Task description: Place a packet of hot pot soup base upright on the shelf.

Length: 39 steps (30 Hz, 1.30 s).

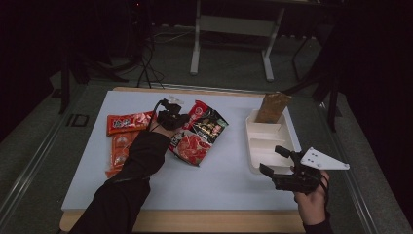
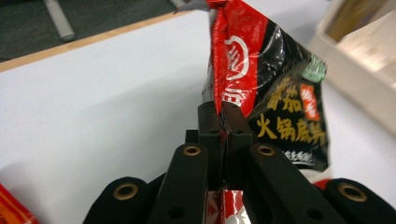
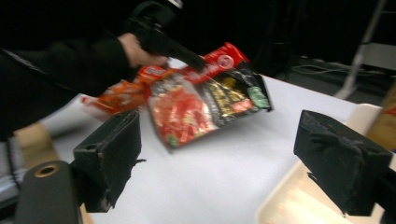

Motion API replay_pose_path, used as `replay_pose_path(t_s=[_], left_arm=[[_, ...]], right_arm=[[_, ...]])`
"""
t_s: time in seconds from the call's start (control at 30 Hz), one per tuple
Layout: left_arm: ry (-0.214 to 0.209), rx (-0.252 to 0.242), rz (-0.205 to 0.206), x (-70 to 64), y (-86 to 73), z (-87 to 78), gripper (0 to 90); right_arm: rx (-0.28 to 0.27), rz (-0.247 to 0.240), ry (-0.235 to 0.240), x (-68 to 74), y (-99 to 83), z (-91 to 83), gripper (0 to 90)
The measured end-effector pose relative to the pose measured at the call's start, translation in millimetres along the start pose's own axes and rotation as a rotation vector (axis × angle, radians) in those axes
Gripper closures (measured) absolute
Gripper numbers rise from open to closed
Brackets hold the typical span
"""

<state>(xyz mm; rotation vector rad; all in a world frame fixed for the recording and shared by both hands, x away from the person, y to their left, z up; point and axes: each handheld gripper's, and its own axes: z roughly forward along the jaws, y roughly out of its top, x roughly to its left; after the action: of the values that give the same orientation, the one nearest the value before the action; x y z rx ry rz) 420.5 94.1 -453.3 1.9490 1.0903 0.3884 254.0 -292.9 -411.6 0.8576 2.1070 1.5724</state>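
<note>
My left gripper (image 1: pixel 184 118) is shut on the red top edge of a red-and-black sauce packet (image 1: pixel 210 126) at the table's middle. In the left gripper view its jaws (image 2: pixel 223 115) pinch that packet (image 2: pixel 275 98), which stands tilted up off the white board. A second red packet (image 1: pixel 190 146) lies against it on the near side. In the right gripper view the left gripper (image 3: pixel 163 39) holds the red-and-black packet (image 3: pixel 233 91) with the red packet (image 3: pixel 180 114) beside it. My right gripper (image 1: pixel 277 163) hovers open over the tray's near end, nothing between its pads (image 3: pixel 112 158).
A white compartment tray (image 1: pixel 258 129) sits at the right, with a brown packet (image 1: pixel 272 108) upright in its far end. Orange packets (image 1: pixel 127 123) lie at the left under the black sleeve. The white board (image 1: pixel 229 175) ends at a wooden edge near the person.
</note>
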Motion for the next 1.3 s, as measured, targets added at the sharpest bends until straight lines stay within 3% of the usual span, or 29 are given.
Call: replay_pose_path(t_s=[0.23, 0.37, 0.43, 0.57, 0.7, 0.97, 1.0, 1.07, 1.3], left_arm=[[-0.052, -0.069, 0.015, -15.2, -2.5, -17.7, 89.0], [-0.086, -0.106, 0.007, -21.6, -5.7, -26.9, 89.0], [-0.121, -0.154, 0.006, -28.4, -7.6, -36.8, 89.0], [-0.179, -0.193, 0.003, -38.3, -7.6, -46.6, 89.0], [-0.246, -0.234, -0.03, -46.2, -9.0, -52.2, 89.0], [-0.315, -0.296, -0.043, -57.7, -13.6, -59.3, 89.0], [-0.344, -0.318, -0.074, -58.6, -15.3, -60.7, 89.0], [-0.363, -0.334, -0.089, -60.1, -16.1, -61.7, 89.0], [-0.411, -0.387, -0.084, -69.6, -15.1, -66.1, 89.0]], right_arm=[[0.018, 0.091, 0.001, -5.4, 2.2, -0.4, 13.4], [0.004, 0.079, -0.016, -6.4, 5.5, -0.1, 10.5], [0.008, 0.079, 0.001, -7.4, 10.3, 3.6, 10.7], [0.008, 0.072, -0.006, -5.9, 15.3, 9.6, 13.8], [0.002, 0.069, -0.012, -5.8, 20.6, 17.7, 14.6], [-0.006, 0.095, -0.032, -12.4, 23.4, 33.0, 15.3], [-0.009, 0.107, -0.031, -13.4, 23.4, 35.1, 15.3], [-0.01, 0.131, -0.021, -16.7, 23.8, 41.7, 15.3], [-0.021, 0.171, 0.036, -20.8, 23.8, 49.8, 24.2]])
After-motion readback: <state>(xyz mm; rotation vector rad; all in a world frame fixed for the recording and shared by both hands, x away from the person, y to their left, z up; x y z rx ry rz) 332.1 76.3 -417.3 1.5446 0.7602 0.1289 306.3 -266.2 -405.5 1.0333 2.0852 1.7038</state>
